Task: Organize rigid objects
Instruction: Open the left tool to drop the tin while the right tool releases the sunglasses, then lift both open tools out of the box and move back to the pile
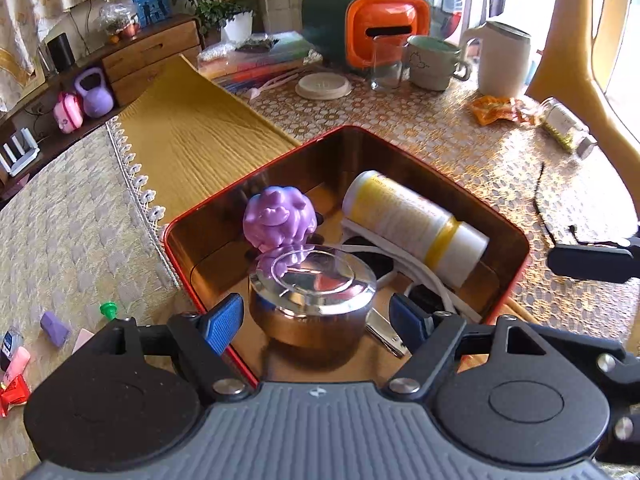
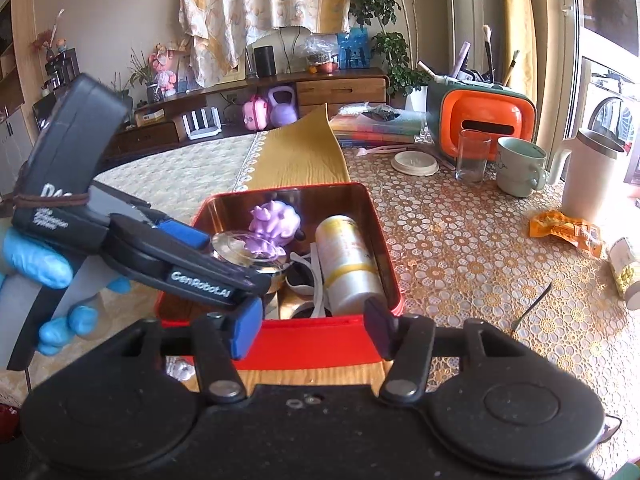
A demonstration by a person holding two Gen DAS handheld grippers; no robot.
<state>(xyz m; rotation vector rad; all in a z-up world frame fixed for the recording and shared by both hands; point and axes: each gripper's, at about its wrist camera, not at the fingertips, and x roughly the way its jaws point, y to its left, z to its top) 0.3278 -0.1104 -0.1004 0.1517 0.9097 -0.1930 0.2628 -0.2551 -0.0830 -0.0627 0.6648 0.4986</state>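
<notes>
over the red tin (image 1: 516, 240), the left claw (image 1: 316, 320) is straddling the steel tub (image 1: 312, 300), blue pads apart, seemingly releasing it inside. the right claw (image 2: 312, 330) is hanging released at the tin's near edge. inside are lying one purple toy (image 1: 280, 216), one bottle (image 1: 412, 224), one tub.

1. Red outside, coppery inside: tin box (image 1: 516, 240).
2. Purple toy figure (image 1: 278, 216).
3. White and yellow bottle (image 1: 416, 224).
4. Shiny silver metal pot (image 1: 312, 292).
5. Gold floral lace pattern on tablecloth (image 2: 460, 240).
6. Orange-fronted green box (image 2: 484, 120).
</notes>
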